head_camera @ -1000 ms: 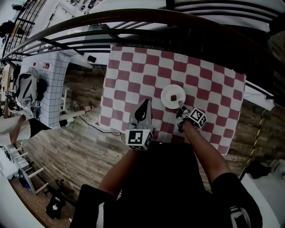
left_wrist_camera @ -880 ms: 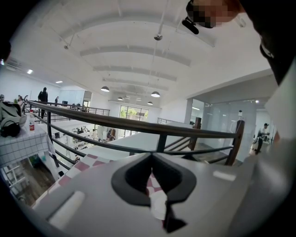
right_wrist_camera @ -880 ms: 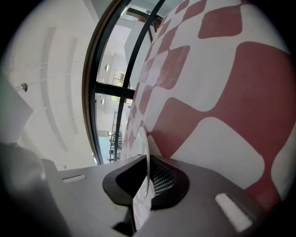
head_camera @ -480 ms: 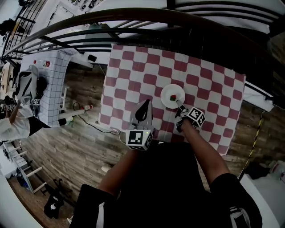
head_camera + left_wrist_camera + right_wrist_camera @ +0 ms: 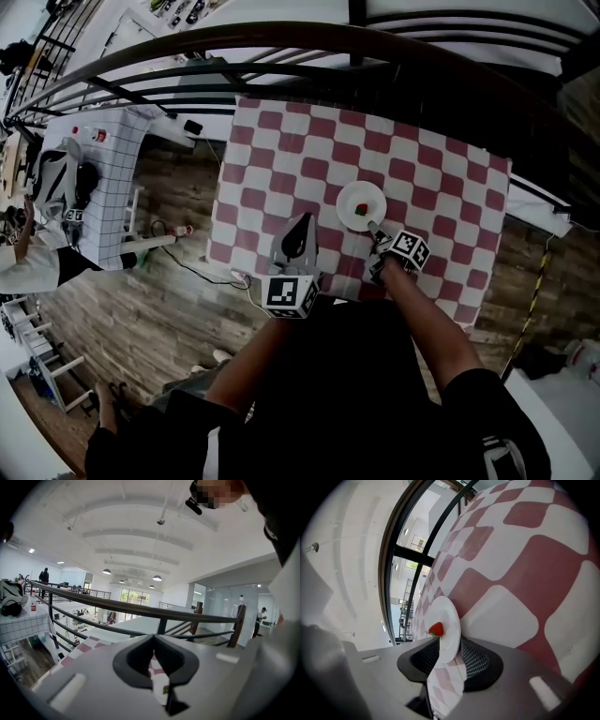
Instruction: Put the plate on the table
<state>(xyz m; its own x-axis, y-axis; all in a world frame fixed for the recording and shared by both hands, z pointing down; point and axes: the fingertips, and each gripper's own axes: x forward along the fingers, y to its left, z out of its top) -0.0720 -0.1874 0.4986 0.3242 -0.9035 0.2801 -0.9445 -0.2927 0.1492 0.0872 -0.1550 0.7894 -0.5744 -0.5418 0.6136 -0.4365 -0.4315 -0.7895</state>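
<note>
Red-and-white checked cloth (image 5: 281, 150) covers the tabletop (image 5: 450, 192), with a dark railing (image 5: 281, 42) beyond. On it sits the small round white plate (image 5: 354, 195), carrying a red strawberry-like piece (image 5: 362, 212). The right claw (image 5: 375, 228) has just been opening. Its jaws stand wide around the plate's near rim without pressing, so the placing looks done. The left claw (image 5: 303, 219) hovers nearby, closed and empty.

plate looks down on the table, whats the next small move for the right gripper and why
Probably draw the right gripper straight back off the plate. The plate lies flat on the checkered table, and the jaws have just been opening: its rim sits between them, pads clear of it. Pulling back level should avoid nudging it.
</note>
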